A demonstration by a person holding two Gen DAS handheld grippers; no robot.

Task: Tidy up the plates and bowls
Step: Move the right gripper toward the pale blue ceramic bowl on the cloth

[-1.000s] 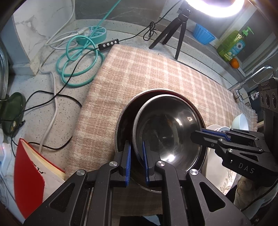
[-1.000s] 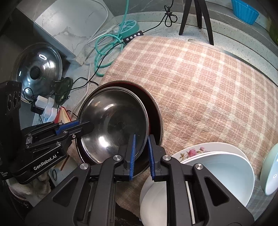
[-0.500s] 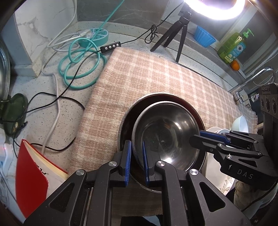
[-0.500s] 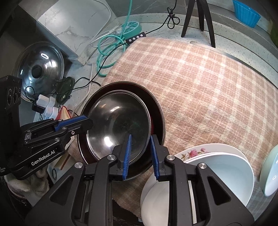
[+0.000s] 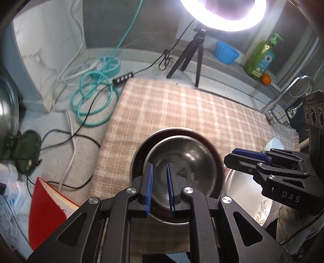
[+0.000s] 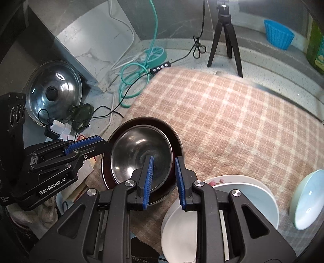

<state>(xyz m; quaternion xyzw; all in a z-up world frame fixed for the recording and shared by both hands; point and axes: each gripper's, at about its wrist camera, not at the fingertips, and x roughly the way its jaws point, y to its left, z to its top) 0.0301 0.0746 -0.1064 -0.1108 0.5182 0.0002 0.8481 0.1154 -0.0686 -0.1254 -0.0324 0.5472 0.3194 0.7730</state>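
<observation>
The steel bowl (image 5: 182, 161) sits nested inside a wider dark red bowl (image 5: 139, 159) at the near side of a plaid cloth (image 5: 182, 109) spread on the speckled table (image 5: 60, 161). Just to its right, a stack of white dishes (image 6: 243, 194) has a flowered plate at the bottom, and its edge comes close to the red bowl's rim. Further right a pale blue bowl (image 6: 307, 200) stands tilted, well apart from the stack.

The far half of the cloth lies bare, offering open room. Beyond its far edge stands a black tripod (image 5: 190, 54) under a lit ring light (image 5: 222, 16). A coiled teal cable (image 5: 91, 101) and black leads crowd the table to the left. A red book (image 5: 44, 212) lies off the cloth's near left corner, with a glass pot lid (image 6: 54, 91) further left. A blue cup (image 5: 225, 52), a green soap bottle (image 5: 260, 58) and an orange (image 5: 265, 79) line the back ledge, beside a faucet (image 5: 287, 93).

Both tools point steeply down over the nested bowls. The left tool (image 5: 159, 188) is closed to a narrow gap above the steel bowl's near rim, pinching nothing that shows. The right tool (image 6: 164, 180) has just been opening; its pads stand apart above the bowls' right rims, pressing on neither.
</observation>
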